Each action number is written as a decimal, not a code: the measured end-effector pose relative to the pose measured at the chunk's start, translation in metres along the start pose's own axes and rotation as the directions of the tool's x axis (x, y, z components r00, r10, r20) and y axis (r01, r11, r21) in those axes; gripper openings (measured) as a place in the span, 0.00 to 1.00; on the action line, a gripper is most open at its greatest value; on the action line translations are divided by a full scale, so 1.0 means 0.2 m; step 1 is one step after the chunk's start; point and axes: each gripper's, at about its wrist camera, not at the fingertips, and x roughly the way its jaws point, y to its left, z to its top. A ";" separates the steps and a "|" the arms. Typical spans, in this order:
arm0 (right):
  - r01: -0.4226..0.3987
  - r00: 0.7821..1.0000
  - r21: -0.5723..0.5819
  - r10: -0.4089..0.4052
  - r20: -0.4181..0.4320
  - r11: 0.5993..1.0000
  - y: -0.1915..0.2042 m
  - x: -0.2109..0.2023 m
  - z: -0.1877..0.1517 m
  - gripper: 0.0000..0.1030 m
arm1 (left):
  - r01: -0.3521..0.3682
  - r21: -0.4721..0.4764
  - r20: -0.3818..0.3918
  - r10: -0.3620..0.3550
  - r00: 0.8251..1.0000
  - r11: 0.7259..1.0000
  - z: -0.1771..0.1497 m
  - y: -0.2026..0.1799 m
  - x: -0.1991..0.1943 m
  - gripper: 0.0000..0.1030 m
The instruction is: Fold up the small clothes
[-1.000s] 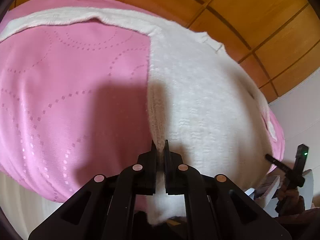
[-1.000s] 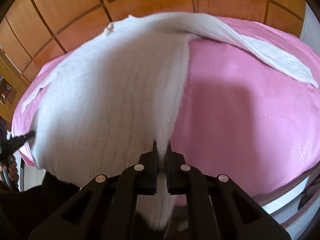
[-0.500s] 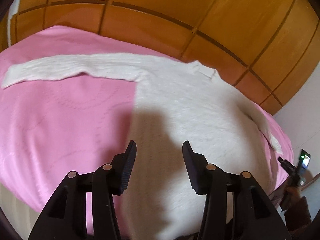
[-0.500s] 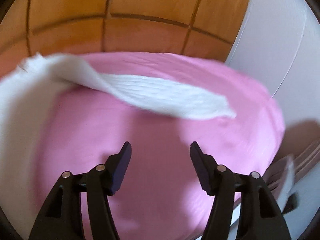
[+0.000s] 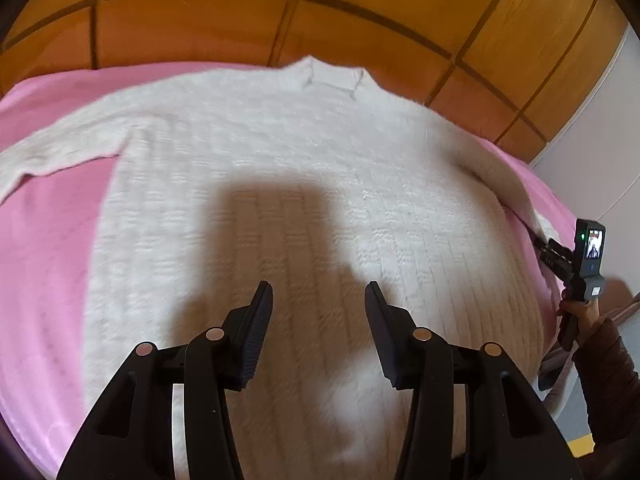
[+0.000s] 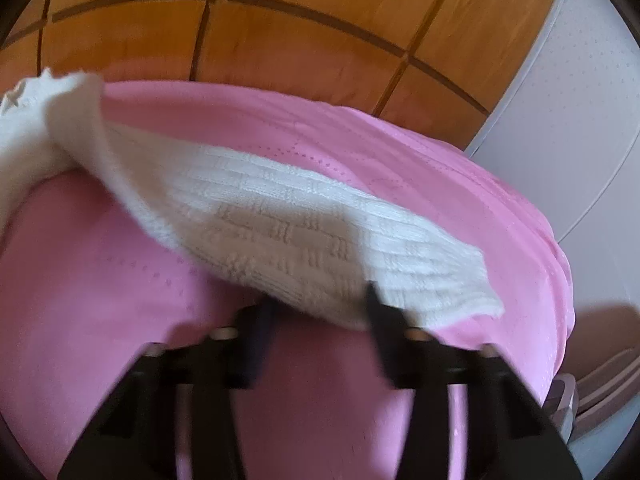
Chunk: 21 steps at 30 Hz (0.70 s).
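Note:
A white knitted sweater (image 5: 304, 184) lies flat on the pink bedspread (image 5: 44, 264), its collar (image 5: 332, 76) at the far side. My left gripper (image 5: 320, 312) hovers open over the sweater's lower body with nothing between its fingers. In the right wrist view the sweater's right sleeve (image 6: 304, 220) stretches across the bedspread (image 6: 100, 300) towards the right. My right gripper (image 6: 320, 304) is blurred at the sleeve's near edge. Its jaws are closing but still stand apart, with the sleeve's edge at their tips.
A wooden panelled wall (image 5: 200, 20) runs behind the bed. A white wall (image 6: 580, 120) stands past the bed's right edge. In the left wrist view a hand in a brown sleeve (image 5: 608, 380) holds the other gripper's camera unit (image 5: 591, 248) at the right.
Both grippers let go of the sweater's lower edge and opened. The left one swung over the sweater's middle. The right one turned to the right sleeve and came up to it.

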 end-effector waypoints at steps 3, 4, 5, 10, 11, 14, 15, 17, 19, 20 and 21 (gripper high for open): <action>-0.029 0.999 0.064 0.031 -0.025 0.998 -0.06 0.03 0.05 0.07 | 0.007 0.008 -0.009 -0.006 1.000 1.000 0.03 -0.02 0.05 0.45; -0.069 0.997 0.101 0.071 -0.014 0.992 -0.10 -0.01 0.07 0.07 | 0.007 0.012 -0.010 -0.007 1.000 1.000 0.03 -0.03 0.05 0.45; -0.090 0.996 0.114 0.090 0.000 0.989 -0.13 -0.05 0.10 0.06 | 0.013 0.014 -0.012 -0.013 1.000 1.000 0.03 -0.03 0.06 0.45; -0.176 0.984 0.184 0.177 0.007 0.967 -0.30 -0.17 0.26 0.06 | 0.024 0.007 -0.032 -0.024 0.999 1.000 0.04 -0.03 0.11 0.45; -0.183 0.982 0.193 0.187 -0.004 0.964 -0.32 -0.17 0.29 0.06 | 0.027 0.002 -0.033 -0.027 0.999 1.000 0.04 -0.03 0.11 0.45; -0.193 0.975 0.216 0.212 -0.069 0.957 -0.40 -0.07 0.44 0.06 | 0.039 -0.014 -0.034 -0.039 0.999 0.999 0.05 -0.02 0.12 0.45; -0.181 0.975 0.207 0.204 -0.091 0.961 -0.41 -0.01 0.51 0.06 | 0.043 -0.019 -0.035 -0.043 0.998 0.999 0.05 -0.01 0.12 0.45; -0.158 0.974 0.204 0.186 -0.126 0.966 -0.41 0.08 0.62 0.06 | 0.048 -0.032 -0.035 -0.049 0.998 0.998 0.06 0.00 0.12 0.45; -0.138 0.971 0.229 0.177 -0.160 0.964 -0.43 0.19 0.72 0.10 | 0.054 -0.042 -0.037 -0.056 0.998 0.998 0.06 0.01 0.12 0.45; -0.111 0.975 0.245 0.154 -0.162 0.963 -0.42 0.24 0.77 0.25 | 0.052 -0.045 -0.037 -0.053 0.998 0.998 0.06 0.01 0.12 0.45; -0.086 0.980 0.252 0.128 -0.155 0.964 -0.43 0.26 0.80 0.40 | 0.052 -0.048 -0.036 -0.053 0.998 0.997 0.06 0.01 0.12 0.45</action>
